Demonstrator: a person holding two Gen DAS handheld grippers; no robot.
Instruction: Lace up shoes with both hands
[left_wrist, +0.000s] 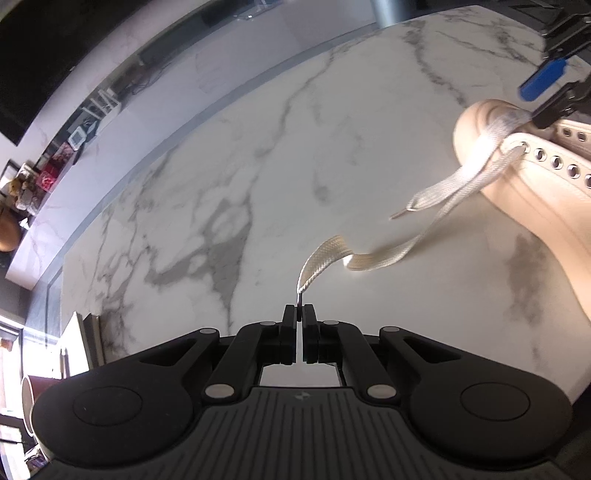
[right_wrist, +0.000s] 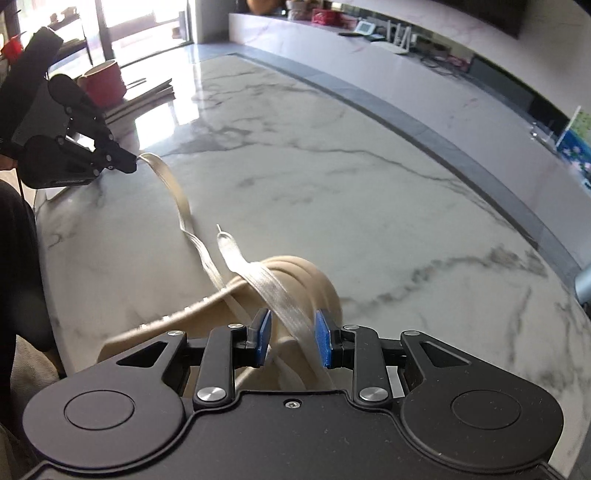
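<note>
A beige shoe (left_wrist: 535, 177) with a row of metal eyelets lies on the marble table at the right of the left wrist view; its toe (right_wrist: 295, 280) shows ahead of my right gripper. My left gripper (left_wrist: 299, 314) is shut on the tip of one cream lace end (left_wrist: 325, 254), which runs slack back to the lowest eyelet. It also shows at the left of the right wrist view (right_wrist: 135, 160). The other lace end (right_wrist: 266, 288) drapes over the toe and passes between the blue pads of my right gripper (right_wrist: 291, 341), which is open around it.
The white marble table (right_wrist: 332, 177) stretches ahead. A red mug (right_wrist: 103, 83) and stacked books (right_wrist: 147, 98) sit at its far left corner. A long counter (right_wrist: 406, 62) with small items runs behind the table.
</note>
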